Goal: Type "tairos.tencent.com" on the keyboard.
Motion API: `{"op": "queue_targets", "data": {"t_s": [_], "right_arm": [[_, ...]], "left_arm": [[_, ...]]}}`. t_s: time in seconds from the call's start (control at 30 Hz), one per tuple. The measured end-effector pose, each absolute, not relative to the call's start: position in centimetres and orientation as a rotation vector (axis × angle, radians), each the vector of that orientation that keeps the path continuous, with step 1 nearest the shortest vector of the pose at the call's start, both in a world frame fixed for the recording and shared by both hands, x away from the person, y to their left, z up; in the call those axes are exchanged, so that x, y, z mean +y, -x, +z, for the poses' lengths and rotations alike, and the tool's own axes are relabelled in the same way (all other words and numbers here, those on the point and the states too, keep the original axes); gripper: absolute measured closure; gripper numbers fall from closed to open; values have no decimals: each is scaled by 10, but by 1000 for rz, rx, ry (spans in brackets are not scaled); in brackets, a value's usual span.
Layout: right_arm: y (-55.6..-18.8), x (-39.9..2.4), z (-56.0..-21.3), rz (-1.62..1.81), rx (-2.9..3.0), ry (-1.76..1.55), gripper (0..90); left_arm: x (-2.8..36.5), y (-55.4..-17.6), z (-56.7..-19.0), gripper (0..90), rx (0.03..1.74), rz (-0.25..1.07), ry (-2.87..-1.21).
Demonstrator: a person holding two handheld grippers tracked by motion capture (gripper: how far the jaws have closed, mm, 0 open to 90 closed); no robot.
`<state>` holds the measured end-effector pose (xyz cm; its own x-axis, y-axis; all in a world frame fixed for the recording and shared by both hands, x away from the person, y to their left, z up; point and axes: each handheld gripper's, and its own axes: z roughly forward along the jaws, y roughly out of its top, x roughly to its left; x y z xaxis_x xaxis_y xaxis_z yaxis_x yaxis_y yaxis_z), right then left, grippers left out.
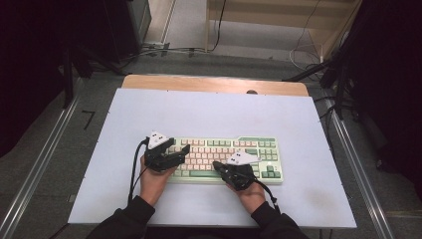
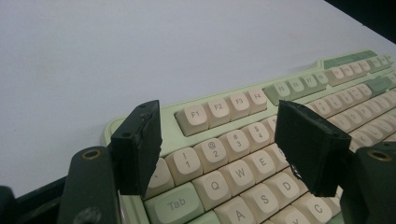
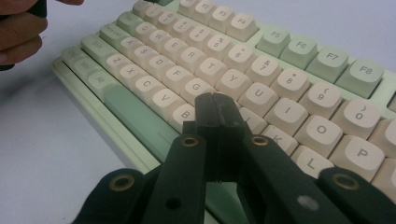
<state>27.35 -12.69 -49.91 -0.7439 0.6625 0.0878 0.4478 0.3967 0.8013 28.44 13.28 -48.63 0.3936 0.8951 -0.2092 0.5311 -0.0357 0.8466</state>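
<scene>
Pale green keyboard (image 1: 226, 159) lies flat at table (image 1: 209, 112) centre; right gripper (image 3: 215, 109), jaws pressed together into one narrow tip, hovers over the B–N keys, likely for single-key pressing, while left gripper (image 2: 219, 144) waits with jaws apart above the number row

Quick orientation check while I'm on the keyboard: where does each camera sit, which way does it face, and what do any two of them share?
High view: above the person's side, looking forward and down on the table; both forearms enter from below, left gripper and right gripper over the keyboard.
Left gripper view: rides the left gripper, looking between open jaws across the keyboard's number row.
Right gripper view: rides the right gripper, jaws shut above the H key; the other hand shows top left.
Shared: all show the keyboard.
</scene>
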Motion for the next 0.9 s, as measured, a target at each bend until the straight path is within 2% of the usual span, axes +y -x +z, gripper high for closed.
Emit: {"op": "queue_targets", "data": {"t_s": [0.9], "right_arm": [[-273, -126, -500, 1267, 2407, -976, 873]], "left_arm": [[132, -284, -486, 324, 1261, 481, -1704]]}}
